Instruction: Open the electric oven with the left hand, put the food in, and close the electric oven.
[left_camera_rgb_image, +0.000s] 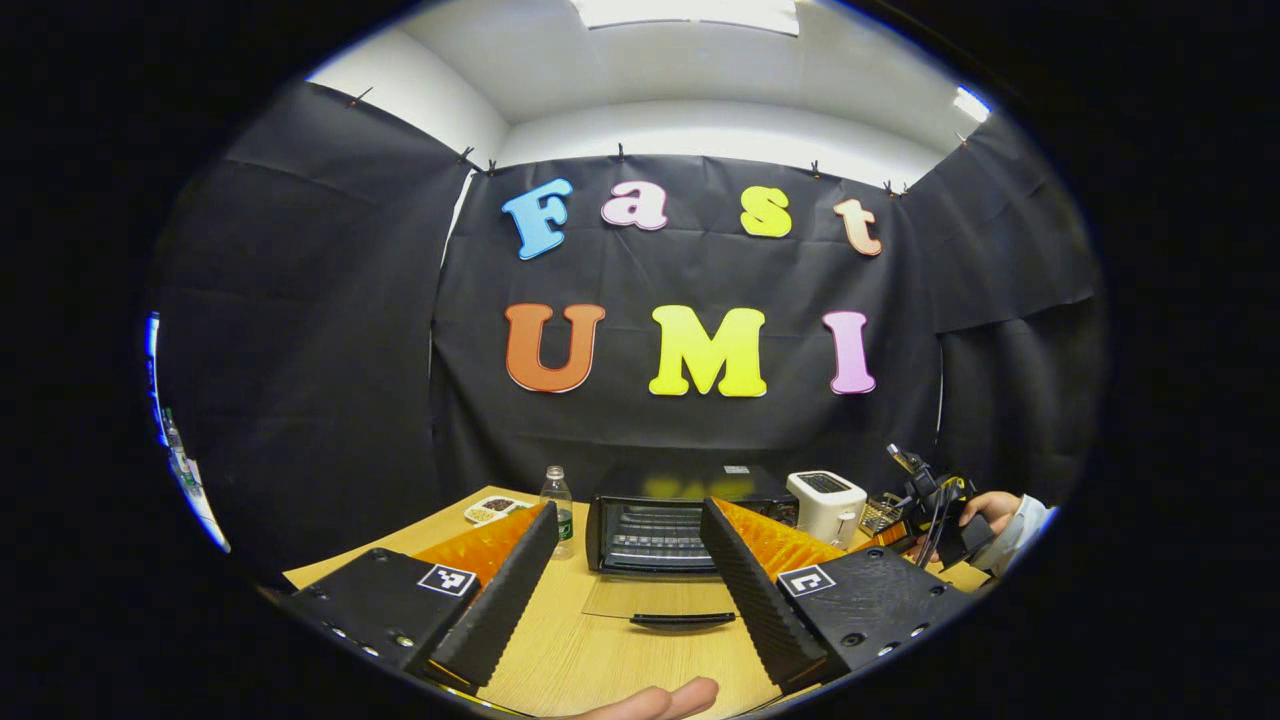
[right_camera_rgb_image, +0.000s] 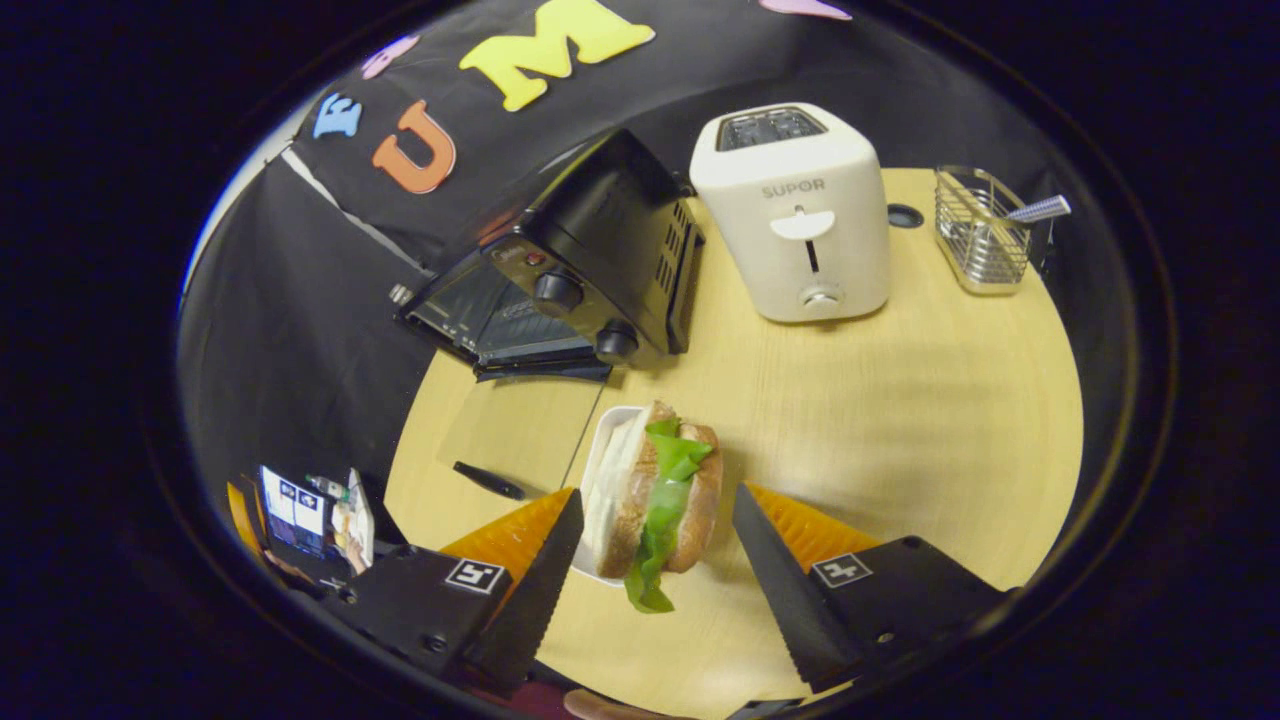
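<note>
Currently the electric oven (left_camera_rgb_image: 665, 525) sits at the back of the wooden table (left_camera_rgb_image: 600, 650), door (left_camera_rgb_image: 665, 600) folded flat down toward the camera, black handle (left_camera_rgb_image: 683, 619) at its near edge. Left gripper (left_camera_rgb_image: 625, 590) hangs in front of it, fingers spread wide, nothing between them. The open door and the oven cavity lie in the gap between the two fingers, farther off, not touching either. A fingertip of the holding hand (left_camera_rgb_image: 660, 700) shows at the bottom edge.

Left gripper view also has a plastic bottle (left_camera_rgb_image: 557, 505) just left of the oven, a small dish (left_camera_rgb_image: 490, 510) beyond that, and the white toaster (left_camera_rgb_image: 825, 505) just right of the oven. The other gripper and a sleeved hand (left_camera_rgb_image: 985, 510) are at the far right.

Right gripper (right_camera_rgb_image: 655, 560) is above the table, fingers apart. The sandwich (right_camera_rgb_image: 660, 500), bread with green lettuce hanging out, stands on edge in a small white tray (right_camera_rgb_image: 600, 470), and sits in the gap between the fingers. Left finger (right_camera_rgb_image: 545, 570) is close to the tray edge; right finger (right_camera_rgb_image: 775, 575) is clearly apart from the bread. Cannot tell whether either finger touches; no clamping visible.

Same view: oven (right_camera_rgb_image: 590, 260) up-left of the sandwich, door down; toaster (right_camera_rgb_image: 795, 215) to the oven's right; wire basket (right_camera_rgb_image: 980, 240) near the far right table edge.
</note>
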